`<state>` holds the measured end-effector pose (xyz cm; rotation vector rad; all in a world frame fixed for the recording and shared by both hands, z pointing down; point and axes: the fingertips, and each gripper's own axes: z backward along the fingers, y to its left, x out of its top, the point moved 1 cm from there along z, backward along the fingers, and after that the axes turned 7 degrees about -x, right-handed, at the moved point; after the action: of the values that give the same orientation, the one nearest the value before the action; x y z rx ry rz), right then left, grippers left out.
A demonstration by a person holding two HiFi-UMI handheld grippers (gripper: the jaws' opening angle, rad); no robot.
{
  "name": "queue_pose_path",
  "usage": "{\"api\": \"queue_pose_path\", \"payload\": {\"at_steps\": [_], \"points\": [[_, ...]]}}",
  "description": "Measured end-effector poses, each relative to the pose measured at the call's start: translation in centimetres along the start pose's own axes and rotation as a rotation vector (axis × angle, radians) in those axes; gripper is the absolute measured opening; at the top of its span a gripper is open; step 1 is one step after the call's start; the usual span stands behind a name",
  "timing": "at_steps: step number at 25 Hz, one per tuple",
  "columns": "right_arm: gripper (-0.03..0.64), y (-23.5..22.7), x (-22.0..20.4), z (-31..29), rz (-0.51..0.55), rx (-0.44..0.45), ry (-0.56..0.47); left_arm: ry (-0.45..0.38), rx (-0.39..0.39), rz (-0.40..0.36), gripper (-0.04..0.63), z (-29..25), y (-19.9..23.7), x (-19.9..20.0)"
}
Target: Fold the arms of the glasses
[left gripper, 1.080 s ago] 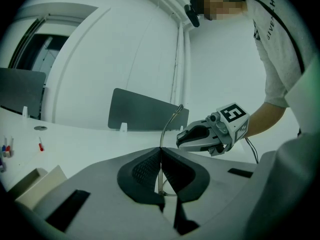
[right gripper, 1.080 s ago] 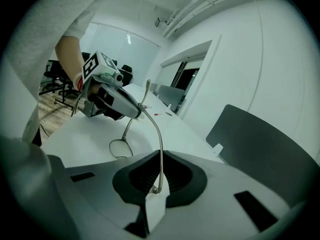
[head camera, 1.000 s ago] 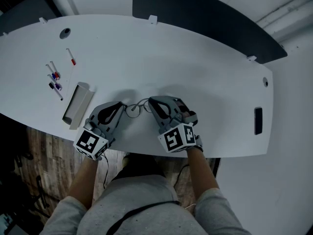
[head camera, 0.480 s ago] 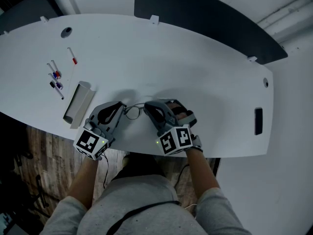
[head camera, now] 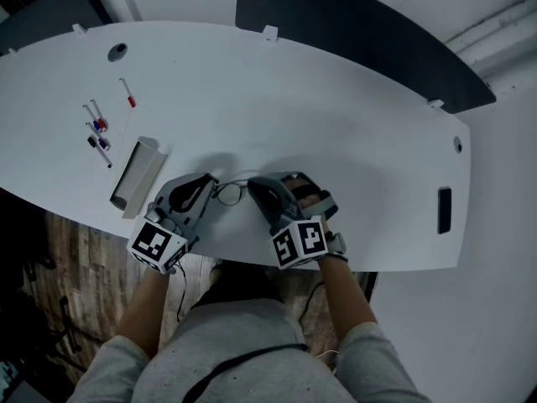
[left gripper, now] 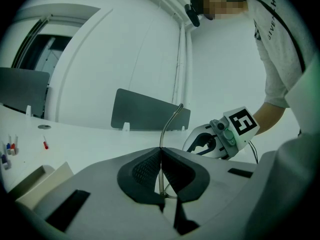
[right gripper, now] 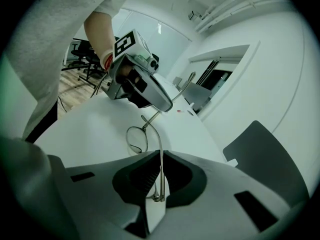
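Observation:
Thin wire-rimmed glasses (head camera: 228, 191) hang just over the white table (head camera: 336, 116) near its front edge, between my two grippers. My left gripper (head camera: 208, 185) is shut on one metal arm (left gripper: 169, 121), which rises curved out of its closed jaws in the left gripper view. My right gripper (head camera: 253, 188) is shut on the other arm (right gripper: 159, 143). In the right gripper view a round lens (right gripper: 136, 139) shows just past the jaws, with the left gripper (right gripper: 142, 86) beyond it. The right gripper (left gripper: 210, 140) also shows in the left gripper view.
A pale open case (head camera: 136, 175) lies left of the left gripper. Several markers (head camera: 96, 129) and a red-capped one (head camera: 127, 94) lie farther left. A dark panel (head camera: 352, 32) stands behind the table; a dark slot (head camera: 444, 209) sits at its right end.
My right gripper has shifted a little left toward the left gripper and sunk, rolling so its marker cube has turned. The left gripper has stayed still, both still holding the glasses.

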<state>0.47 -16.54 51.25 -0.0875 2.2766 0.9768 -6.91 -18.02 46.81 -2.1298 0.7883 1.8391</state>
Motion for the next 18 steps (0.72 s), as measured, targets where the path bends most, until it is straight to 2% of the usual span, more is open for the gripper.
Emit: {"api": "queue_pose_path", "payload": {"at_steps": [4, 10, 18], "points": [[0.031, 0.4, 0.0, -0.1, 0.027, 0.012, 0.006, -0.022, -0.01, -0.002, 0.017, -0.1, -0.1, 0.3], [0.031, 0.9, 0.0, -0.4, 0.062, 0.017, 0.016, 0.009, -0.007, -0.008, 0.017, 0.2, -0.1, -0.1], [0.031, 1.5, 0.2, -0.5, 0.085, 0.022, 0.021, 0.007, -0.012, -0.012, 0.017, 0.6, -0.1, -0.1]]}}
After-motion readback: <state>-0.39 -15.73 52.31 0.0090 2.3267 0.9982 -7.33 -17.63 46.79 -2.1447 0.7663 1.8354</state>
